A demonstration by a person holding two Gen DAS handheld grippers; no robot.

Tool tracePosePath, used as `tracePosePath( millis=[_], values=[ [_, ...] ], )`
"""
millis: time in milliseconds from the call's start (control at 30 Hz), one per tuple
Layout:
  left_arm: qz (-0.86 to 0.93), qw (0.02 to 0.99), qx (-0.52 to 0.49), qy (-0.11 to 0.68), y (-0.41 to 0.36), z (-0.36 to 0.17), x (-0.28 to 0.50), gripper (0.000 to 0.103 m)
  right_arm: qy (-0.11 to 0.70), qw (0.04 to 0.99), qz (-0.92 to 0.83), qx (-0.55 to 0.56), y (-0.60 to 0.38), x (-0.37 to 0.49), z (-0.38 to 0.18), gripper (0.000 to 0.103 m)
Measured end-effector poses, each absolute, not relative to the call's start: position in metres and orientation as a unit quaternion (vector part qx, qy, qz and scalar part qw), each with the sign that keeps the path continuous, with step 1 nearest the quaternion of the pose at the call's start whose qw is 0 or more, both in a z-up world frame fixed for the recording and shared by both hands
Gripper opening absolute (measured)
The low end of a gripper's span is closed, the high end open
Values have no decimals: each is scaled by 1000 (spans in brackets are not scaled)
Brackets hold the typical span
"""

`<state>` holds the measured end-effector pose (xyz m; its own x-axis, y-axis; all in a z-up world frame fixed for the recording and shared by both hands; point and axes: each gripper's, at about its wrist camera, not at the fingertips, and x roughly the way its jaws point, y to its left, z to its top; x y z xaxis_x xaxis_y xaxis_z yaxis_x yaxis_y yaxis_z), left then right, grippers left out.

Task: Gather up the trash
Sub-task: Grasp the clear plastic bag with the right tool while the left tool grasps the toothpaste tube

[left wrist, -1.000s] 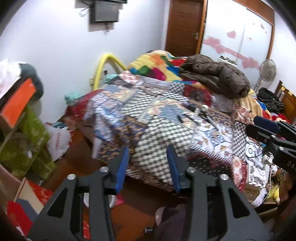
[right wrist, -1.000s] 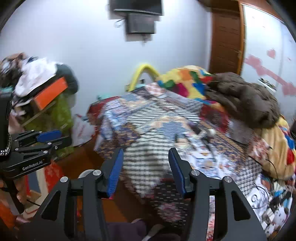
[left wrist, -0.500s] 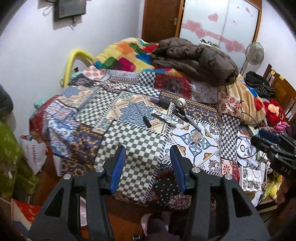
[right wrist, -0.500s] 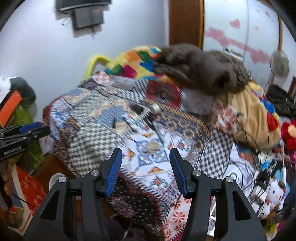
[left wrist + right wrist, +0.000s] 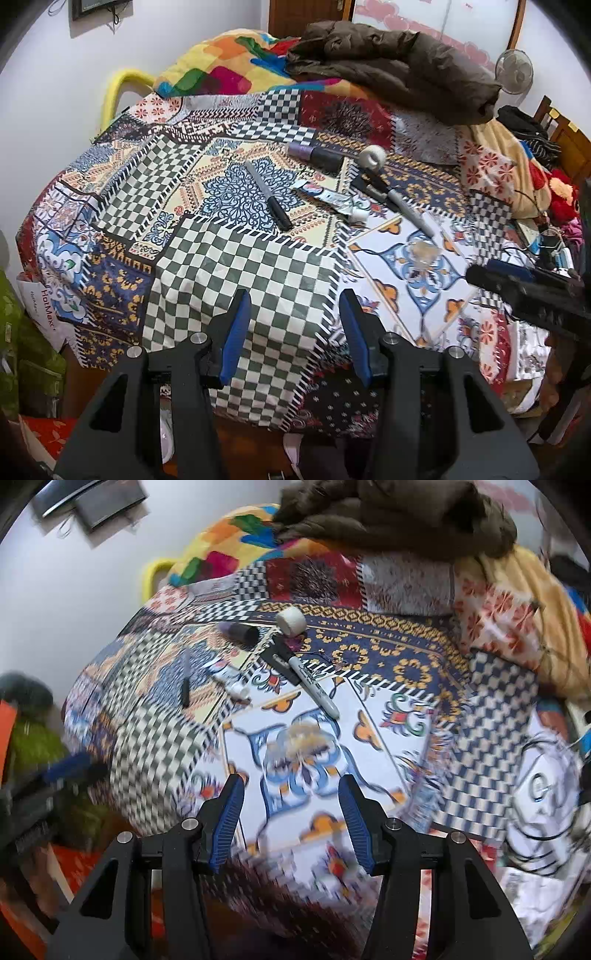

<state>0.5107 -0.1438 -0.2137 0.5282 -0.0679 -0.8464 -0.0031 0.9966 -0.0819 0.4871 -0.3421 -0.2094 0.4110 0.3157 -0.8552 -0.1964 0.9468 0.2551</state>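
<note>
Two grippers are hanging over a bed [image 5: 243, 280] covered in a busy patchwork sheet, and a lot is hard to see. In the right wrist view much of the sheet is smearing into blur, so the small clear crumpled wrapper [image 5: 306, 738] in front of the right gripper [image 5: 291, 819] is looking like a pale fuzzy patch. In the left wrist view that same wrapper [image 5: 423, 253] is showing as a see-through scrap on the white and blue tile pattern, and its edges are fading into the print. The right gripper [image 5: 517, 280] is poking in from the right edge there, dark and cut off. The left gripper [image 5: 295, 332] is hovering over the checked corner of the bed, its jaws standing apart with nothing between them. The right gripper's jaws are also standing apart and holding nothing. Farther up the bed, the trash is lying in a loose bunch: a black and grey marker [image 5: 267, 195], a squeezed tube [image 5: 332, 197], a dark purple can [image 5: 314, 155], a white tape roll [image 5: 373, 158] and a second grey marker [image 5: 406, 208]. A brown coat [image 5: 391, 59] is lying at the far end.
</note>
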Motion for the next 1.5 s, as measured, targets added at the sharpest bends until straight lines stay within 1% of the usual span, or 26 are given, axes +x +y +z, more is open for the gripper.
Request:
tracePosePath(
  millis=[233,333,367,400,467,500,533,600,867,1133,1167,1300,1333,1367,1500],
  values=[
    [-23,871,-49,489,-141,-235,539,49,537,825,114,139,-338,525,-248,50],
    [-26,873,-61,484,-143,-238,551,49,537,823,108,149,-335,529,-257,48],
    [-29,873,-68,482,-144,-239,555,49,531,829,103,144,-334,528,-257,45],
    [-32,874,-72,480,-146,-241,560,48,525,834,99,135,-332,527,-257,39],
    [-36,874,-75,479,-152,-243,569,49,518,843,92,112,-328,524,-257,33],
    [-40,873,-79,479,-155,-244,574,48,515,847,90,99,-326,523,-257,26],
    [-44,872,-84,480,-158,-245,579,48,513,849,90,90,-325,523,-258,22],
    [-51,869,-98,483,-163,-248,591,48,507,852,99,81,-326,522,-258,19],
    [-47,853,-139,501,-179,-266,631,48,506,849,119,96,-338,520,-257,14],
    [21,848,-129,513,-193,-291,654,48,482,862,125,90,-354,510,-240,14],
    [27,852,-122,509,-196,-292,654,48,480,864,124,92,-356,510,-238,14],
    [46,860,-82,501,-207,-294,653,30,472,868,125,92,-370,507,-230,14],
    [50,861,-76,500,-207,-294,653,27,471,869,124,91,-372,507,-229,14],
    [47,862,-75,499,-206,-293,652,26,470,869,124,91,-374,506,-228,14],
    [10,854,-96,511,-197,-292,648,25,465,872,123,91,-372,500,-222,14]
  ],
)
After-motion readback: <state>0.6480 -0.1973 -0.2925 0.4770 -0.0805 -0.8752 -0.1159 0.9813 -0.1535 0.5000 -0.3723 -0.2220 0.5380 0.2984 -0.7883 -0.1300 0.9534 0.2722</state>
